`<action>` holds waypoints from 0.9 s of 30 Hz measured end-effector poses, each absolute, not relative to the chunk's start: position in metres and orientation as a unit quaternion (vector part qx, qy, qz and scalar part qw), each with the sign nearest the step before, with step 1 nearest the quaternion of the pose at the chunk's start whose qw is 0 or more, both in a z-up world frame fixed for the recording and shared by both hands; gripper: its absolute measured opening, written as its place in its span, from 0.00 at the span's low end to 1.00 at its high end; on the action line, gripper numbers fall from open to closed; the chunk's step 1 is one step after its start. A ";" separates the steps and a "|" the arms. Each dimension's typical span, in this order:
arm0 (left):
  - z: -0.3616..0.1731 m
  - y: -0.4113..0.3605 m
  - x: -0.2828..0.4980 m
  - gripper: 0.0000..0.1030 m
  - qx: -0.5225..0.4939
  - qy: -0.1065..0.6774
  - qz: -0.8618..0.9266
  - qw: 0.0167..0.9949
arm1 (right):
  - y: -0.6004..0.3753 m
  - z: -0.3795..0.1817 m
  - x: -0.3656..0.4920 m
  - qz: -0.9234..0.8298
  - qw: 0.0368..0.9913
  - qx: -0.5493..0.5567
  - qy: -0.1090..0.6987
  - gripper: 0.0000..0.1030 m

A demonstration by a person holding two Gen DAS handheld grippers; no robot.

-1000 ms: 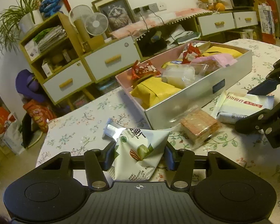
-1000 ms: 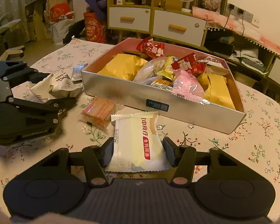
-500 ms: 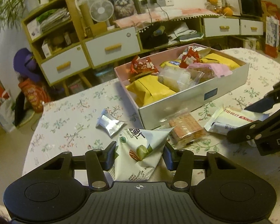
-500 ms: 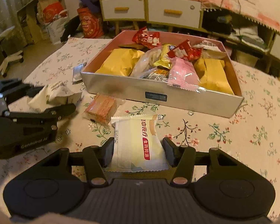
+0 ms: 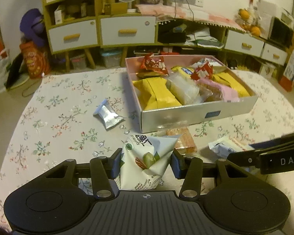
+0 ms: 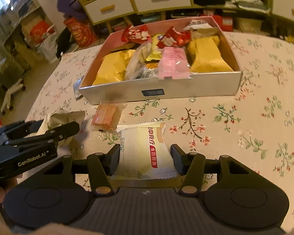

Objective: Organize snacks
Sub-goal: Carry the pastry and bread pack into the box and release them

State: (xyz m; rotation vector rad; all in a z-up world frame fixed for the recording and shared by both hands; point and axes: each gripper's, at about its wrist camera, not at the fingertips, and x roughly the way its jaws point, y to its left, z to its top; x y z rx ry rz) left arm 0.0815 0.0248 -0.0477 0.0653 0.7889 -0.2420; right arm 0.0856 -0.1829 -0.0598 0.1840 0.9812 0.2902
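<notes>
Both grippers had risen since earlier frames, packets lifted clear of floral tablecloth (image 5: 54, 121). Left gripper (image 5: 146, 162) clamped on crumpled white-green nut packet (image 5: 147, 164), pistachio print showing, top corners splayed. Right gripper (image 6: 145, 160) closed on flat cream bread packet (image 6: 145, 152), red label strip, serrated end seal. Both held just short of silver snack box (image 6: 166, 90), crammed with yellow, pink, red wrappers. Orange wafer pack (image 6: 107, 115) lay against box front wall; silver sachet (image 5: 107, 115) beside box.
</notes>
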 end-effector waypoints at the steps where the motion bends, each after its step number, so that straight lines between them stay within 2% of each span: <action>1: -0.045 0.025 0.081 0.46 0.027 0.383 -0.117 0.916 | -0.185 -0.059 0.086 0.138 0.867 0.096 0.470 0.50; 10: -0.021 0.024 0.078 0.45 -0.008 0.362 -0.116 0.925 | -0.204 -0.045 0.084 0.151 0.852 0.179 0.469 0.50; 19: -0.009 0.011 0.096 0.45 -0.030 0.345 -0.122 0.930 | -0.221 -0.021 0.101 0.142 0.866 0.226 0.422 0.50; 27: -0.010 -0.013 0.132 0.46 -0.019 0.342 -0.131 0.930 | -0.232 -0.023 0.134 0.092 0.886 0.223 0.395 0.50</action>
